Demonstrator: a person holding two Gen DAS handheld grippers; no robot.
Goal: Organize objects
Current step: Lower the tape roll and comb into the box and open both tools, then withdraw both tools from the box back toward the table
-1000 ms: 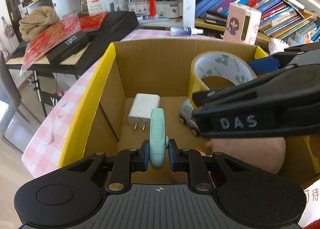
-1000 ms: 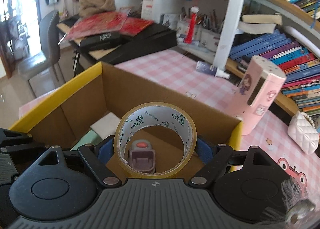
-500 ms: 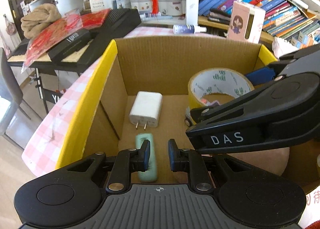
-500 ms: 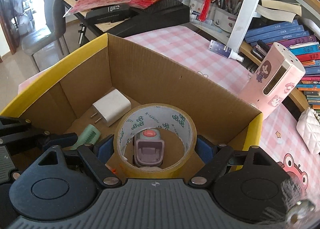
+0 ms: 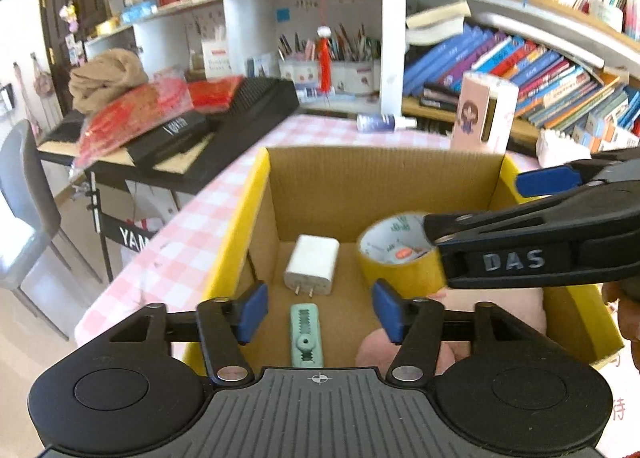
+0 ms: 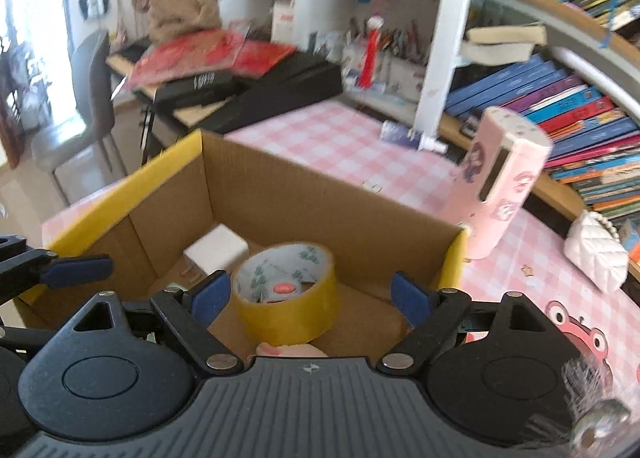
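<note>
A yellow-rimmed cardboard box (image 5: 256,193) holds a mint green clip (image 5: 306,336), a white charger plug (image 5: 313,264), a yellow tape roll (image 5: 394,258) and a pink soft thing (image 5: 492,318). My left gripper (image 5: 318,310) is open and empty above the clip. My right gripper (image 6: 310,296) is open above the box (image 6: 168,161); the tape roll (image 6: 288,298) rests on the box floor between its fingers, with a small toy (image 6: 285,290) inside the roll. The charger (image 6: 216,250) lies to the left.
The box stands on a pink checked table (image 6: 360,145). A pink cartoon case (image 6: 500,181) stands behind the box, with a white quilted pouch (image 6: 596,254) and a small spray bottle (image 6: 408,135) nearby. Bookshelves (image 5: 540,73) are behind, a keyboard stand (image 5: 180,137) at the left.
My left gripper let go of the green clip, opened wide and rose. My right gripper let go of the tape roll, opened and lifted; the roll now rests in the box.
</note>
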